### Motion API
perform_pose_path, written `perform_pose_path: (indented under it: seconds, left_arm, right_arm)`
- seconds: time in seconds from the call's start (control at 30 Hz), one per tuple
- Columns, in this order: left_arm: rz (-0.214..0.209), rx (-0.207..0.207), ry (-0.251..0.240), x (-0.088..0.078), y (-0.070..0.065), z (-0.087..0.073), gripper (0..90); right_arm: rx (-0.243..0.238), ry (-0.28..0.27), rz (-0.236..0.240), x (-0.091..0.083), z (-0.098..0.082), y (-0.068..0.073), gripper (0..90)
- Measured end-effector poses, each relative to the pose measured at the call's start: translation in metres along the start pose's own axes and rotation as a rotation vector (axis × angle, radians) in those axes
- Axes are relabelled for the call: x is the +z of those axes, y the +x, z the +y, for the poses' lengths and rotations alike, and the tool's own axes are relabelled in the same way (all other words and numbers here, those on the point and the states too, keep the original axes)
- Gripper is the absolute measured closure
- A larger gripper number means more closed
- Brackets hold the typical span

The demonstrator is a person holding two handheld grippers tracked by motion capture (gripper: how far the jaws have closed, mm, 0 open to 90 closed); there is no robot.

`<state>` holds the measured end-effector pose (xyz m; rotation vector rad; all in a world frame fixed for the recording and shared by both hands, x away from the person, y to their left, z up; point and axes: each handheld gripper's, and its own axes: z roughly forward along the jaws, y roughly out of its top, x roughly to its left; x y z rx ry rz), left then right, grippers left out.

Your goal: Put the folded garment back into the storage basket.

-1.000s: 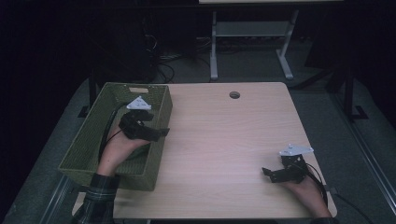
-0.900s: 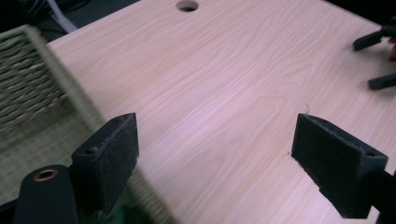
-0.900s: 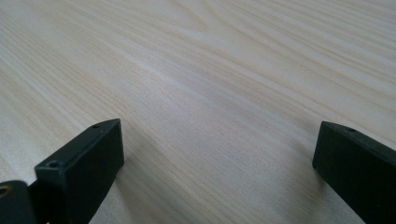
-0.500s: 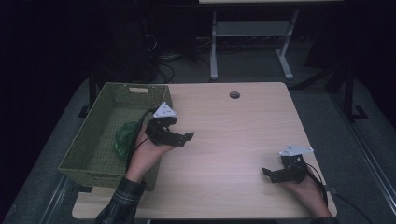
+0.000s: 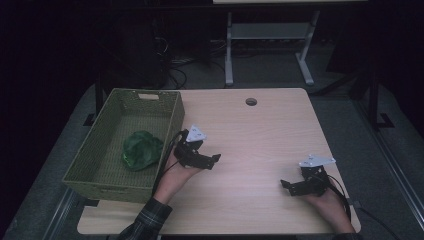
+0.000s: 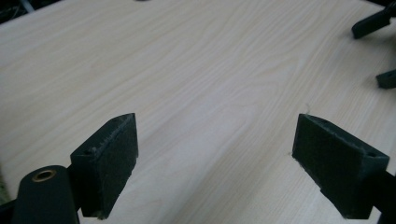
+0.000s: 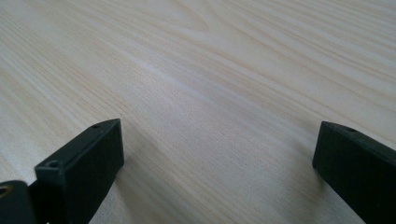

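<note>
The left gripper (image 5: 212, 159) had come out of the basket (image 5: 172, 122) and hung over the bare table (image 5: 260, 135), just beside the basket's right wall — a second before, it had been down inside the basket, and half a second before it was crossing the rim. Its jaws stood spread with nothing between them; the left gripper view showed only pale wood grain in the gap, with the tips of the right gripper's jaws dark at the far right edge. The green cloth (image 5: 141, 150) lay crumpled on the basket floor, toward the right wall and clear of both grippers. It had been hidden under the hand a second earlier, and came into sight as the hand drew away.

The right gripper (image 5: 285, 185) rested low at the table's near right corner, where it had been throughout, its jaws likewise spread and empty over the wood. The two grippers were well apart.

Judged from this, the drop into the basket looked complete: the cloth was released and the hand was withdrawing toward a resting place. No other loose item lay on the table — only a small round hole (image 5: 251, 101) near its far edge — so little seemed left to do beyond settling the left gripper down.
</note>
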<state>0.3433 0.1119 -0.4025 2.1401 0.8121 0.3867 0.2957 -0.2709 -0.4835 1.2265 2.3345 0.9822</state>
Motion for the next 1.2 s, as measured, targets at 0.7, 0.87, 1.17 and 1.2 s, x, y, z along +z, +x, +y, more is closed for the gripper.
perform_pose_path:
  seconds: [0.7, 0.87, 1.17, 1.2]
  left_arm:
    - [0.024, 0.008, 0.108, 0.061, -0.011, -0.044, 13.5]
    - [0.011, -0.004, 0.072, 0.063, -0.01, -0.048, 12.8]
    - [0.006, 0.009, 0.08, 0.062, -0.01, -0.047, 12.9]
    - [0.006, 0.01, 0.079, 0.062, -0.01, -0.047, 12.9]
  right_arm:
    - [0.001, 0.0, 0.003, 0.0, 0.0, 0.0, 1.6]
    - [0.001, -0.001, 0.003, 0.0, 0.0, 0.0, 1.6]
    - [0.0, -0.001, 0.003, 0.0, 0.0, 0.0, 1.6]
    - [0.001, 0.0, 0.003, 0.0, 0.0, 0.0, 1.7]
